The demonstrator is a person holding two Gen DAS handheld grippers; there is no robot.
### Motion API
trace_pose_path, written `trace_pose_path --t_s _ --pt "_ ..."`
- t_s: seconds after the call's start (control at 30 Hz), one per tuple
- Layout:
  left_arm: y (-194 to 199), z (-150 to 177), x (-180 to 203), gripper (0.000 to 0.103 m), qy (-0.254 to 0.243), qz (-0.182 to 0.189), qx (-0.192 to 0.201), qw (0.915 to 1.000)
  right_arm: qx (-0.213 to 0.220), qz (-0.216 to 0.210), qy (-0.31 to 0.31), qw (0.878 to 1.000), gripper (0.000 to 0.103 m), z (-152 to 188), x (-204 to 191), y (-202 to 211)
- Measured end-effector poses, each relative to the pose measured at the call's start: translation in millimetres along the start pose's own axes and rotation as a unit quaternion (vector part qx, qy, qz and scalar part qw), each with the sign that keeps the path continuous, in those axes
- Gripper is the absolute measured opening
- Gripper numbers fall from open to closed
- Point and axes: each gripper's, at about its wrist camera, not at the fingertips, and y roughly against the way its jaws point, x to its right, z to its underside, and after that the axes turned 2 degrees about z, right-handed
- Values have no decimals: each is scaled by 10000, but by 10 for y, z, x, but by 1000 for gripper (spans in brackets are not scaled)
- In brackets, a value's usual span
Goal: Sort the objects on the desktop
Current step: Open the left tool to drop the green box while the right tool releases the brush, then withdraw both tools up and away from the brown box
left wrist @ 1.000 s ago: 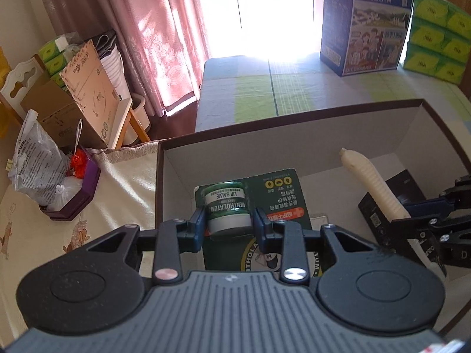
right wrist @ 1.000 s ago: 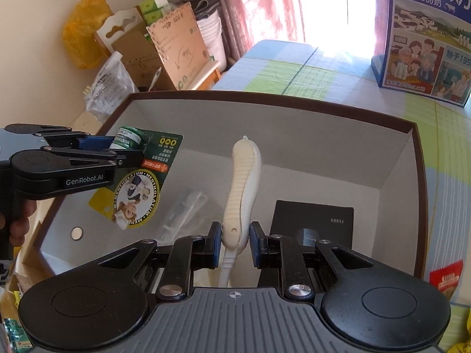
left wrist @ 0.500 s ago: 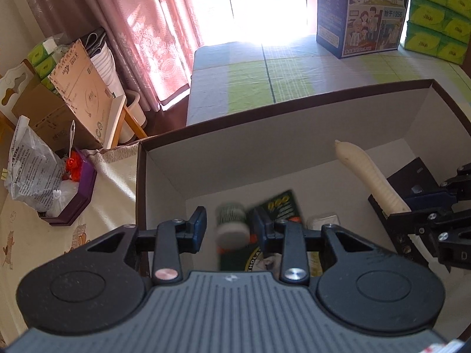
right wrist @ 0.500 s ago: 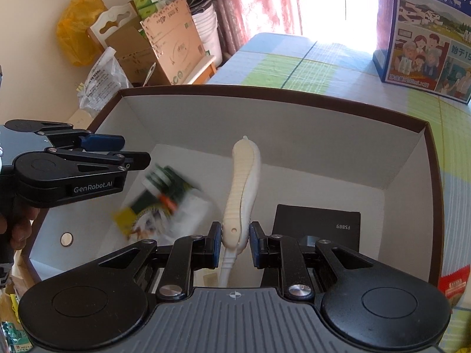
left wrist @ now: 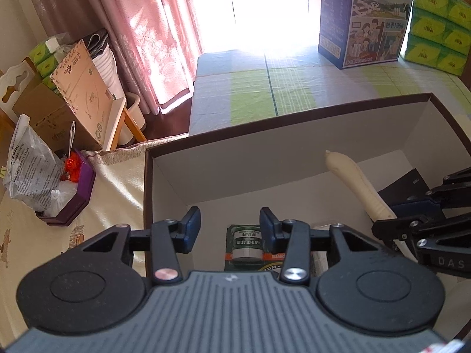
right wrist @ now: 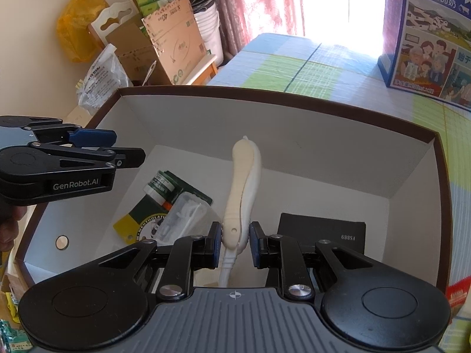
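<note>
A brown-rimmed white box (left wrist: 294,117) (right wrist: 265,94) sits on the table. The green lip-salve pack (left wrist: 245,242) (right wrist: 162,194) lies on the box floor, beside a clear plastic packet (right wrist: 185,214). My left gripper (left wrist: 230,225) (right wrist: 126,150) is open and empty above the box, over the pack. My right gripper (right wrist: 235,239) (left wrist: 412,217) is shut on a cream ridged handle-shaped object (right wrist: 240,188) (left wrist: 353,185), held over the box. A black flat box (right wrist: 322,232) lies at the box's right.
A blue milk carton (left wrist: 368,14) and green tissue packs (left wrist: 435,23) stand at the back of the striped cloth. A purple tray (left wrist: 76,200) and a plastic bag (left wrist: 29,164) lie left of the box. Cardboard boxes (right wrist: 164,50) stand beyond the table.
My left gripper opened and let go of the lip-salve pack, which fell onto the box floor. The right gripper kept its hold on the cream object.
</note>
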Motion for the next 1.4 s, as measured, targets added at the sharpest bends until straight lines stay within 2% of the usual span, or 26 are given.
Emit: trace_pose_path --t_s 0.2,0.23,0.27,0.33,0.4,0.47,0.57,0.67,1.03,1.4 --pt "37 16 -8 41 71 27 33 10000 407 79 322 9986 19 -18 -56 2" --pt "42 19 -6 43 79 31 38 10000 457 61 385 9982 24 -15 -63 12" --pt "50 24 -7 45 88 38 46 9999 499 59 424 9978 37 -14 -63 23" --pt "69 34 -12 47 123 55 61 9999 580 95 424 9974 54 8 -57 66" --pt "98 42 -18 51 184 73 72 9998 591 80 406 9974 59 35 -49 113" --pt "139 53 -21 59 237 91 93 9996 585 88 418 9974 74 62 -48 176" --pt "216 74 -16 69 302 107 128 9994 708 132 518 9961 92 130 -59 317" --pt "303 108 -9 77 394 106 170 9990 827 156 627 9945 100 200 -87 472" --pt "821 299 68 90 669 -86 466 9966 1153 238 348 9924 101 508 -27 985" --pt "1383 626 233 96 947 -255 752 9923 1376 490 341 9887 101 792 -155 1397"
